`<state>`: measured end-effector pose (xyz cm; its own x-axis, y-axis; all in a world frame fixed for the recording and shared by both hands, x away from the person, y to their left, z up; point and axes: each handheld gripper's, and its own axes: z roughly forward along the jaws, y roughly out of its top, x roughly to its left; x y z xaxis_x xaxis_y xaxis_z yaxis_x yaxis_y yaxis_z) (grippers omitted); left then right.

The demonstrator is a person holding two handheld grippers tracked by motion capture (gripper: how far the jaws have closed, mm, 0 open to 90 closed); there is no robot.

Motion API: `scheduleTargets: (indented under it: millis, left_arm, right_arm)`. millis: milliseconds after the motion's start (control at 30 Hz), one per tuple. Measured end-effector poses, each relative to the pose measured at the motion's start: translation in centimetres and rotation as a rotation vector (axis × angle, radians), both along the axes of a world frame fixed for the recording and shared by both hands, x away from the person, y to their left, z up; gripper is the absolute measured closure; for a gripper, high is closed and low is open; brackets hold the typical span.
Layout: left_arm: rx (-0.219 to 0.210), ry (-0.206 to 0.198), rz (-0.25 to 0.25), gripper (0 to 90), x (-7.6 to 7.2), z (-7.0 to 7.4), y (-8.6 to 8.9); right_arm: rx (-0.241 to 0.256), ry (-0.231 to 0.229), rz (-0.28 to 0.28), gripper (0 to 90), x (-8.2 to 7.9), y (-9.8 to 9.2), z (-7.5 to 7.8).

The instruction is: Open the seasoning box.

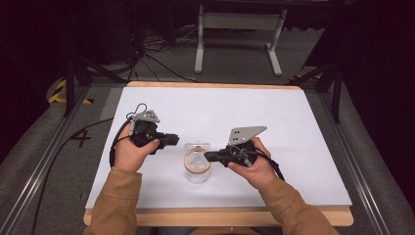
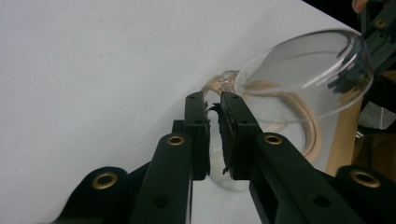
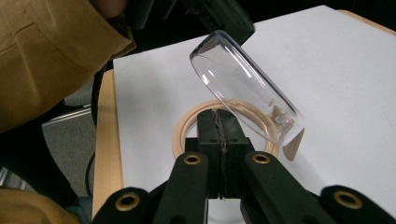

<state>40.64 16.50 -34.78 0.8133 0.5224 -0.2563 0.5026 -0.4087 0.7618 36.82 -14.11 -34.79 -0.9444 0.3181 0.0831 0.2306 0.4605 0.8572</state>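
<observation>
I have a clear jar near the front middle of the table, its tan ring round the mouth. My right tool is pressed together on the jar's rim, steadying it. My left tool is nearly closed and seems to pinch the clear lid by its hinge end, the lid tilted up over the mouth.

I judge this the opening step, about half done. Next I should swing the lid fully back while the right tool holds firm. There is bare white sheet all round; the front edge is the nearest limit.
</observation>
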Motion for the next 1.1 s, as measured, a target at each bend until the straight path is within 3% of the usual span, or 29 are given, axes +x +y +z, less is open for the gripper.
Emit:
scheduleTargets:
  millis: [400,767,1100]
  left_arm:
    - [0.007,0.011,0.032,82.6,-1.2,-0.1,1.8]
    - [0.011,0.022,0.034,83.4,-1.5,-0.4,2.4]
    - [0.02,0.024,0.008,82.5,-1.1,-0.4,1.7]
  right_arm:
    - [0.007,-0.034,-0.032,90.0,1.2,0.1,0.6]
    - [-0.038,-0.072,-0.123,90.0,3.2,-0.6,0.5]
    - [-0.021,-0.079,-0.136,90.0,2.5,-1.9,0.9]
